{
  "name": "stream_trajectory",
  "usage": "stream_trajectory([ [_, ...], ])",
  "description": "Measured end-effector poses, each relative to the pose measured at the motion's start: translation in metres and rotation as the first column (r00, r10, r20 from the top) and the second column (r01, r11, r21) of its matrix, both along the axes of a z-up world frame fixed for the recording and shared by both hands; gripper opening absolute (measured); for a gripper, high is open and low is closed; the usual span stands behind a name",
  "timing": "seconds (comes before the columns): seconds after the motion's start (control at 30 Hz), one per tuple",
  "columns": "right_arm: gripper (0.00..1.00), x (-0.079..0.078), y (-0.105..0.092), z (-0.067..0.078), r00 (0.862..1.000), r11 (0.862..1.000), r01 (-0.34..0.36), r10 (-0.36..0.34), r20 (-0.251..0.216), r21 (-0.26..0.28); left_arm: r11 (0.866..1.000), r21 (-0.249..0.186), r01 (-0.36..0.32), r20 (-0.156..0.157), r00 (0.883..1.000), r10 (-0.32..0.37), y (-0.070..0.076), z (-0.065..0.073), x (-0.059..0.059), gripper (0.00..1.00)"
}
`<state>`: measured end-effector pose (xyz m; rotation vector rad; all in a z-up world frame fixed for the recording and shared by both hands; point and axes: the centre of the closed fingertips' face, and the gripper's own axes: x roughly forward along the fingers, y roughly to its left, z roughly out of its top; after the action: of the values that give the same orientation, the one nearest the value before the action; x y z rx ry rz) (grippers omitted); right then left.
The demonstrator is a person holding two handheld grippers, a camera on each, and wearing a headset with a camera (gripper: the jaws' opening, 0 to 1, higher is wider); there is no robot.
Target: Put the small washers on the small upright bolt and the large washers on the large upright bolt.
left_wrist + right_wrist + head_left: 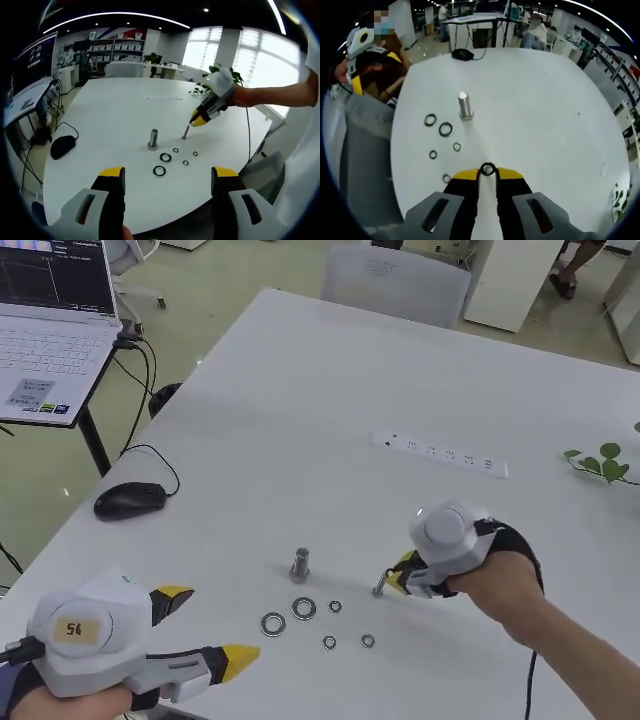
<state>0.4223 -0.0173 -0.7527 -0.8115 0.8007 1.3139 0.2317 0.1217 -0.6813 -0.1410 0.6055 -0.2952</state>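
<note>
Right tool: jaws drawn narrow, pinching a small washer by its rim between the yellow tips, so the hole stays free to drop over a thread. In the left gripper view it hangs right of centre with its tips just above the small bolt. Judged: threading step. I cannot tell if the ring is over the bolt's tip yet.

Left tool: lower left of the head view, jaws wide, holding nothing, parked well apart from the parts. This probably keeps the work unobstructed.

Large bolt: upright at centre, bare, nothing on it.

Stock lies loose on the white surface, not in a tray. Two large washers sit just below the large bolt. Three loose small washers lie to their right, below the right tool.
</note>
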Motion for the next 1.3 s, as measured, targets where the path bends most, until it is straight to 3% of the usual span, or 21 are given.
stream_trajectory([
  [0.93,0.14,0.003,0.001,-0.013,0.998,0.995,-0.059,0.061,0.019,-0.083,1.000,-0.002,-0.005,0.000,1.000,0.005,0.003,0.000,0.000,0.70],
  [1.3,0.14,0.003,0.003,-0.015,0.998,0.994,-0.066,0.067,0.011,-0.088,1.000,-0.003,-0.009,-0.003,1.000,0.009,0.004,-0.001,0.000,0.70],
])
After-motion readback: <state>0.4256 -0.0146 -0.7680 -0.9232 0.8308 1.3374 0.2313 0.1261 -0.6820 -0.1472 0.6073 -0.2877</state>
